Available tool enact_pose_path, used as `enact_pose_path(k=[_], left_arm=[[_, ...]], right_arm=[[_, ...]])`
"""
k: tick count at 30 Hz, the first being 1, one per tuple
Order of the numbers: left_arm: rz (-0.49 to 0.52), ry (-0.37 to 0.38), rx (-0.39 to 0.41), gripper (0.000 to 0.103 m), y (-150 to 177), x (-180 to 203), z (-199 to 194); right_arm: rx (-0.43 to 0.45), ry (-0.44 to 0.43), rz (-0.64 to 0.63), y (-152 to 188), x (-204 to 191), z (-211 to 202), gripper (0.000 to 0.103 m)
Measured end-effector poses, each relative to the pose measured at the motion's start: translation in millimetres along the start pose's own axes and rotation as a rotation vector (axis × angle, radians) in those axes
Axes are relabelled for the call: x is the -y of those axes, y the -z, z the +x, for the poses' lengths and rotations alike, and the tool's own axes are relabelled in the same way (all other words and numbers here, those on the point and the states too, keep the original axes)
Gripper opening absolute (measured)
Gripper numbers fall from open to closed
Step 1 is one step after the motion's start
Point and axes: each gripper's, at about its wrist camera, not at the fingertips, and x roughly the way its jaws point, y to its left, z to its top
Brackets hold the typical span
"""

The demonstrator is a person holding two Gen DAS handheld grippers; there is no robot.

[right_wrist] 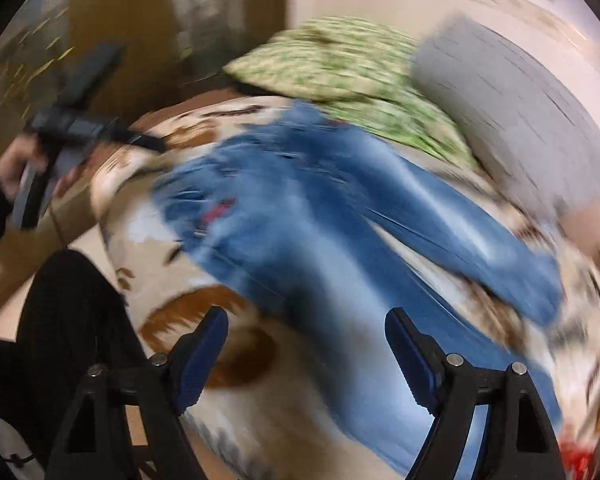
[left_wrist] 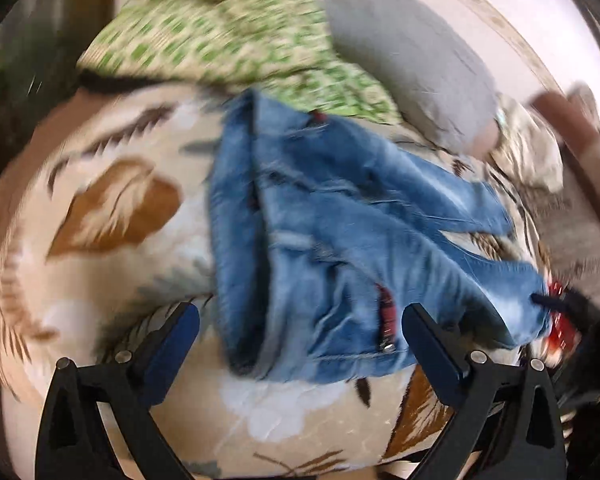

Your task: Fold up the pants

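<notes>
pants (left_wrist: 340, 248) lie rumpled on the bed (left_wrist: 132, 280), on its leaf-print cover, legs splayed toward the grey pillow (left_wrist: 412, 60). blue denim: soft but thick, likely heavy enough to stay put; waistband or hems look the best hold. left gripper (left_wrist: 300, 328) spread wide above the waist end, nothing between its jaws. right gripper (right_wrist: 306, 334) also spread, empty. right view alone shows the person's hand (right_wrist: 24, 168) on the left tool; left view gives sharper seams, plus the green patterned pillow (left_wrist: 228, 36).

Bed (left_wrist: 112, 280) w/ cream leaf-print cover. On it: blue jeans (left_wrist: 320, 248) spread loosely mid-bed, green-patterned pillow (left_wrist: 220, 36) and grey pillow (left_wrist: 412, 52) at far end, side by side.
</notes>
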Motion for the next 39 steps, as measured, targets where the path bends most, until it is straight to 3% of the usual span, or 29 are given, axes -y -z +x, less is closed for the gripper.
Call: enact_pose_path(k=[6,12,18,19,21,22,23,24,26,30,35,39], left_arm=[[-0.064,0.04,-0.057,0.101,29,-14,17],[-0.175,0.11,-0.089,0.101,41,-21,47],[-0.262,0.12,-0.043,0.101,30,-21,53],[-0.273,0.116,-0.041,0.097,28,-21,54],[-0.263,0.067,-0.035,0.067,24,-21,53],[-0.254,0.043,-0.038,0.038,24,-23,52],[-0.253,0.069,-0.051,0.032,23,-25,54],[-0.255,0.088,-0.057,0.03,24,-27,55],[-0.246,0.107,-0.062,0.022,24,-29,55],[-0.241,0.161,-0.032,0.019,21,-37,37],[-0.189,0.134,0.02,0.018,13,-46,2],[-0.196,0.105,-0.013,0.018,13,-66,1]], right_arm=[[-0.043,-0.039,-0.17,-30,-54,56,0.083],[-0.106,-0.043,-0.242,-35,-64,98,0.083],[-0.143,-0.005,-0.238,-32,-59,132,0.083],[-0.132,-0.014,-0.217,-34,-56,134,0.083],[-0.137,-0.02,-0.177,-39,-51,137,0.077],[-0.147,-0.041,-0.147,-42,-48,139,0.057],[-0.15,-0.067,-0.119,-45,-46,142,0.047],[-0.149,-0.085,-0.092,-48,-45,142,0.039],[-0.146,-0.062,-0.108,-50,-49,143,0.035],[-0.134,-0.068,-0.123,-49,-58,136,0.023],[-0.081,-0.112,-0.157,-54,-87,114,0.02],[-0.061,-0.121,-0.159,-59,-114,113,0.02]])
